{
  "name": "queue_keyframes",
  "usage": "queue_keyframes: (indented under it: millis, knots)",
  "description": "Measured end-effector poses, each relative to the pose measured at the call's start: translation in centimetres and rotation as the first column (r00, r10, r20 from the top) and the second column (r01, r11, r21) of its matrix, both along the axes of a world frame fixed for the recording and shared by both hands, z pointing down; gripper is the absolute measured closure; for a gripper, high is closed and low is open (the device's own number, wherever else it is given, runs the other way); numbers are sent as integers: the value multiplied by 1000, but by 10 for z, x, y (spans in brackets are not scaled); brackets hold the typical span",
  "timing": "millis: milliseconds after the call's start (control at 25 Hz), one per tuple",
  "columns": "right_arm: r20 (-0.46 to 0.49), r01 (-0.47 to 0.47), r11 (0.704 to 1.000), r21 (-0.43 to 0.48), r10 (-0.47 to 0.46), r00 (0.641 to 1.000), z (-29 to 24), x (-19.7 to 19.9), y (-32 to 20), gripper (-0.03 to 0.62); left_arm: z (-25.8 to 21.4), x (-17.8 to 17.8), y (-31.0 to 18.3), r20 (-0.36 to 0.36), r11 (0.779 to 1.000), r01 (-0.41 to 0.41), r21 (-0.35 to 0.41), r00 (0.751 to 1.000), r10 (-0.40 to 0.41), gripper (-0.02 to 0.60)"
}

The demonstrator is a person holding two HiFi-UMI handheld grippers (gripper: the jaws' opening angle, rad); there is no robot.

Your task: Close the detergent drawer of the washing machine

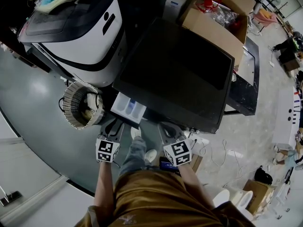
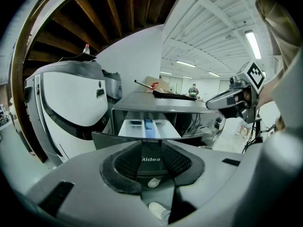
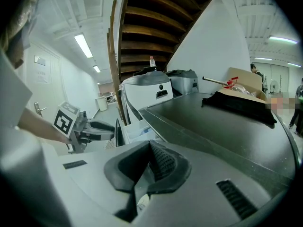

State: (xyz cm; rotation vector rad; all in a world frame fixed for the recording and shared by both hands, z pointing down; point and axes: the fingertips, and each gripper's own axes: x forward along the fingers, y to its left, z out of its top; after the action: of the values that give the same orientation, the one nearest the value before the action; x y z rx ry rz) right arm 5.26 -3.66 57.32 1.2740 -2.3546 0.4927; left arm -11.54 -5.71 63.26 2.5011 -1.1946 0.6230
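The pulled-out detergent drawer (image 2: 149,127) points right at our left gripper (image 2: 151,163), jaws apart, closer than our right gripper (image 3: 145,168), jaws pinched on nothing.

White glossy plastic lines the detergent drawer (image 1: 129,108) of a washing machine (image 1: 175,74) topped in dark, smooth, satin-finished metal. Nearby are a glossy white plastic appliance (image 1: 80,37), a matt cardboard box (image 1: 215,30), a polished grey floor (image 1: 33,108) and bare wooden beams (image 2: 118,8).
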Motion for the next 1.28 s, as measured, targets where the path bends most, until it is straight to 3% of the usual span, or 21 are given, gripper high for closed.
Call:
queue_keyframes:
  millis: [1280]
  knots:
    - [10, -14, 1000, -8, 14, 1000, 2, -1, -18, 582, -1, 12, -22, 19, 999, -47, -4, 999, 47, 442]
